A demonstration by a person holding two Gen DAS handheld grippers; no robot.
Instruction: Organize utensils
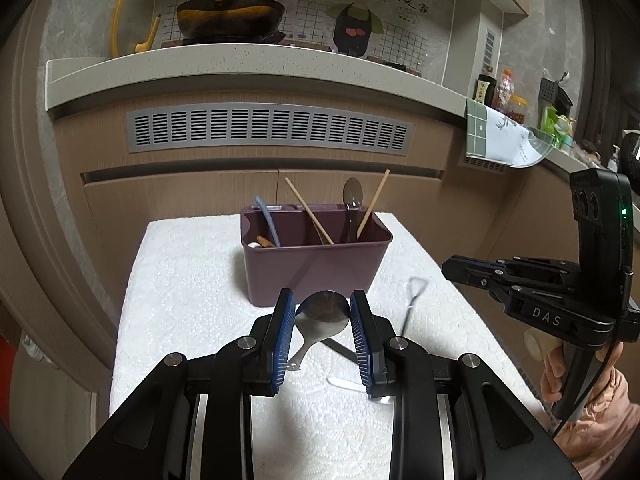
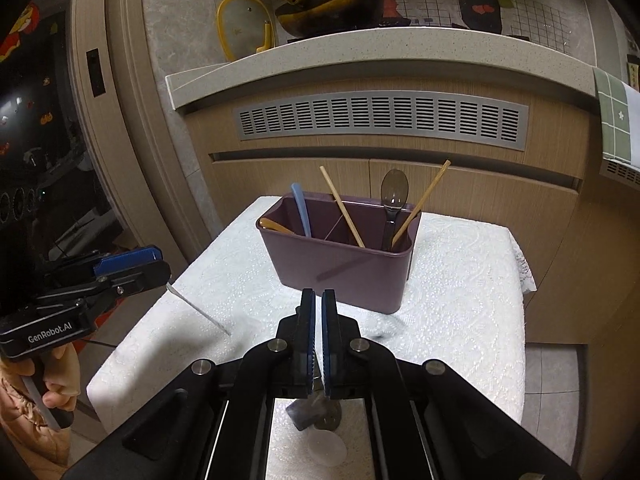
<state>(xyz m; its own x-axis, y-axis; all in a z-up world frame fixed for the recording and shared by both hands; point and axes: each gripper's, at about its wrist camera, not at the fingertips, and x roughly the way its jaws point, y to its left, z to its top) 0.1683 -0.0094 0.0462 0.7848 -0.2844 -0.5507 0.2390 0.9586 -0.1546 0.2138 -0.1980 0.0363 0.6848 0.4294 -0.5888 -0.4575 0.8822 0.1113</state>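
Observation:
A purple caddy point(image 1: 316, 264) point(image 2: 340, 268) stands on the white-clothed table point(image 1: 192, 288) point(image 2: 460, 300). In it are a blue spoon handle point(image 2: 301, 210), two chopsticks point(image 2: 344, 210), a dark spoon point(image 2: 394, 196) and an orange utensil point(image 2: 276, 226). My left gripper point(image 1: 322, 300) point(image 2: 158, 260) is shut on a metal spoon point(image 1: 320, 320) by its bowl, just in front of the caddy. The spoon's handle point(image 2: 200, 310) hangs down and out. My right gripper point(image 2: 318, 294) point(image 1: 446, 270) is shut, nothing visible between its pads, raised above the table right of the caddy.
A wire-loop utensil point(image 1: 416, 286), a black handle point(image 1: 338, 348) and a white spoon point(image 1: 344, 383) point(image 2: 326, 448) lie on the cloth near the front. A cabinet with a vent grille point(image 1: 272, 130) and a countertop point(image 1: 240, 64) stand close behind. A person's hands hold both grippers.

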